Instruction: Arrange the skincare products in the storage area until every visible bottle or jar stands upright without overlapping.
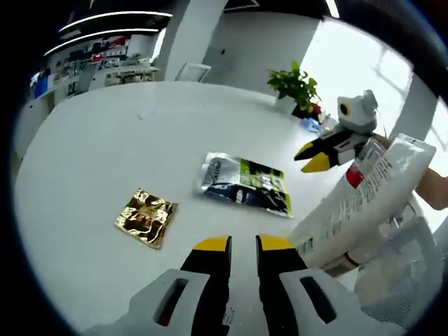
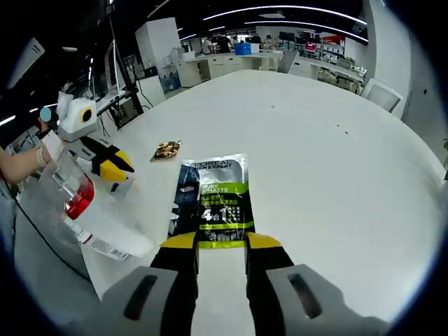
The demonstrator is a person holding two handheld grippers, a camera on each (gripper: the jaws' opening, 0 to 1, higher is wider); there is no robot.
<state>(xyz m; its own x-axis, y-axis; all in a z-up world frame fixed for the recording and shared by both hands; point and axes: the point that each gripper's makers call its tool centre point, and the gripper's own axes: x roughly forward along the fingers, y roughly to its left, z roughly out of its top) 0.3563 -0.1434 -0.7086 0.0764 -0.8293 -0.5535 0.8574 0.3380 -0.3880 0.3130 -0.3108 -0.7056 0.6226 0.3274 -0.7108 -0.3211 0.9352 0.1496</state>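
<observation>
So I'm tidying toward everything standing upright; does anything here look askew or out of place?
Yes. The white tube with a red cap leans tilted rather than upright. The silver-and-green sachet and gold sachet lie flat on the white table, apart from each other.

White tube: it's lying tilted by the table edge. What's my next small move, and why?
Probably ease the left hand-held gripper toward the tube and close on its body, ready to stand it up. The tube lies slanted rather than upright, that gripper's jaws are apart and empty beside it, and the right hand-held gripper sits at the green sachet.
</observation>
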